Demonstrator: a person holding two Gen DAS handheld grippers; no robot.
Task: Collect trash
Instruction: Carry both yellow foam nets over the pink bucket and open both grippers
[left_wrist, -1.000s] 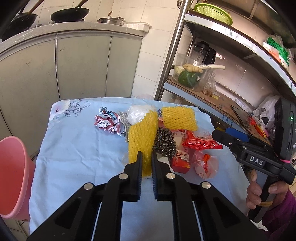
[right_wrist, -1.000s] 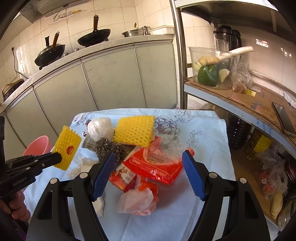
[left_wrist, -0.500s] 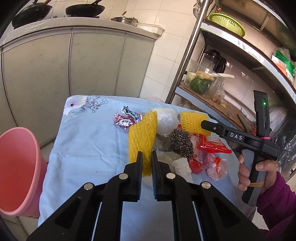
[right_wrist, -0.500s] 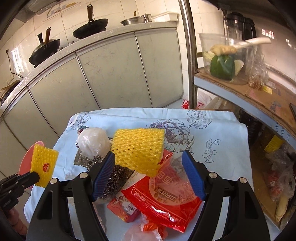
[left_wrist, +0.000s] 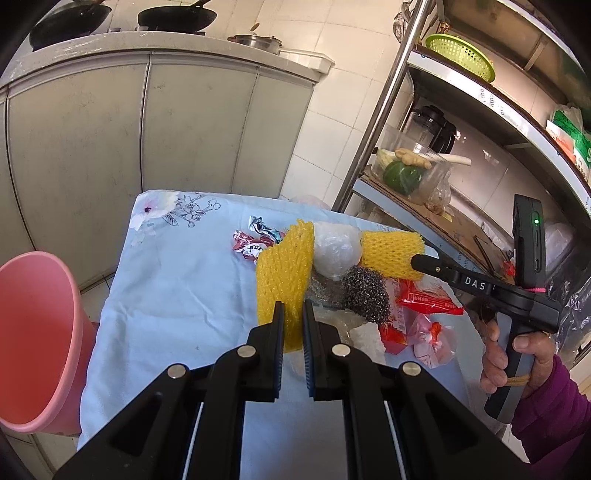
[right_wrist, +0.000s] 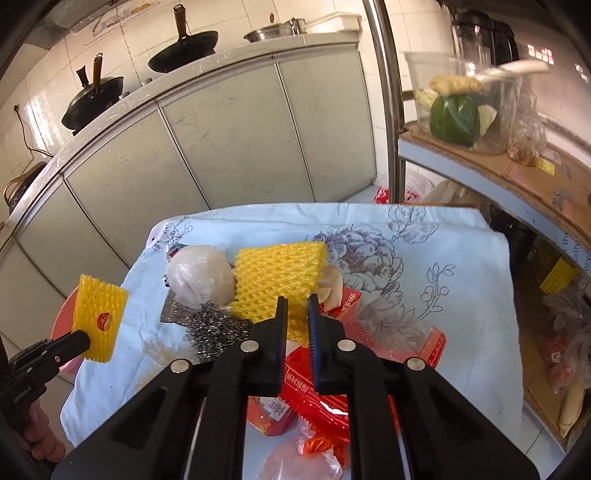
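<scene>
The left gripper is clamped on a yellow foam net, held above the surface near the pink bin. The right gripper has just been closing and now pinches a second net on the trash pile, beside a steel scourer.

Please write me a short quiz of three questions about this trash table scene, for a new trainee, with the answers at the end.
1. True or false: the left gripper holds a yellow foam net sleeve.
2. What is the right gripper shut on?
3. Which lies beside the white plastic bag ball: A) the steel wire scourer, B) a glass bottle?

Key: 1. True. 2. A second yellow foam net sleeve; its jaws have just been closing on it. 3. A.
</scene>
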